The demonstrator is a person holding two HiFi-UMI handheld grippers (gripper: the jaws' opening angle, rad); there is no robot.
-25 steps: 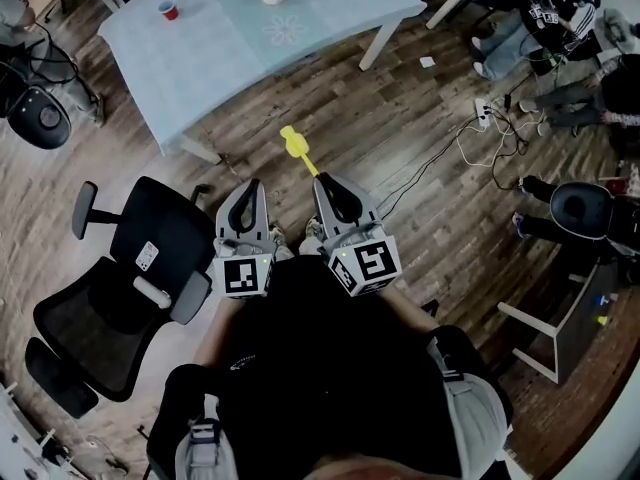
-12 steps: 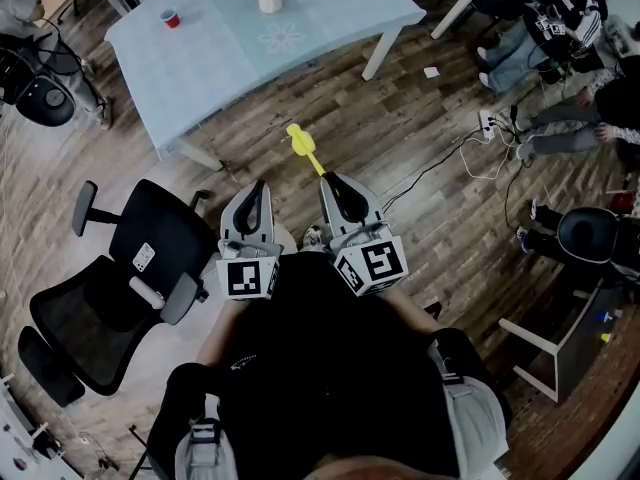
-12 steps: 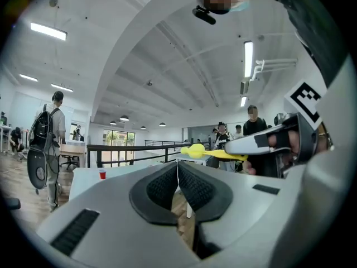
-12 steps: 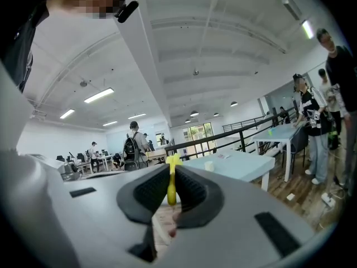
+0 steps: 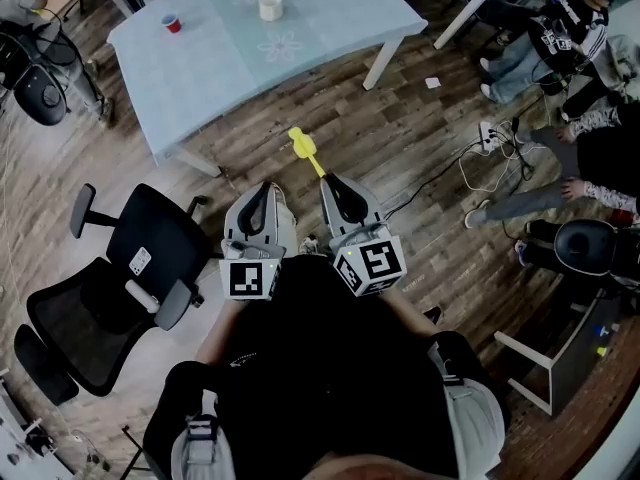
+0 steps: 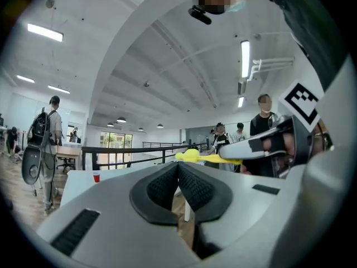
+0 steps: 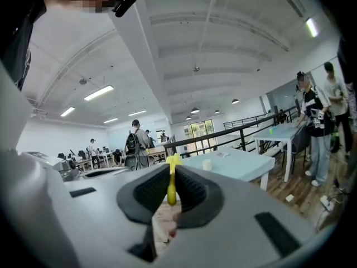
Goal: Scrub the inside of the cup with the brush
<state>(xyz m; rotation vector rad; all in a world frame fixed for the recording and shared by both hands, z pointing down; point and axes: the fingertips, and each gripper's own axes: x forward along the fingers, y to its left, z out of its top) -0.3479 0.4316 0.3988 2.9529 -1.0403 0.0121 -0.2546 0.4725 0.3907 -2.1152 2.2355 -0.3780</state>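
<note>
Closest in, the left hand-held gripper [image 5: 262, 188] has its jaws pressed together with nothing between them, and just to its right the right hand-held gripper [image 5: 336, 184] is clamped on the thin handle of a yellow brush [image 5: 303, 148], whose head sticks out ahead of the jaw tips over the wooden floor [image 5: 400, 148]. Both are held level, side by side, in front of the person's body. Off to the left of the left hand-held gripper stands a black office chair [image 5: 110, 288]. Compared with a second ago, the pale blue worktop [image 5: 330, 18] ahead of both tools sits lower and closer in the head view, so the person has been carrying them toward it; the scrubbing has not begun, and this reads as the approach. The cups are well ahead of the brush tip, out of reach for now: a pale cup [image 5: 269, 6] near the middle of the worktop, likely the one to scrub, and a small red cup [image 5: 173, 22] further left. The count is two hand-held grippers, one brush, two cups, one worktop carrying them. Far right, several people [image 5: 560, 28] sit or stand.
</note>
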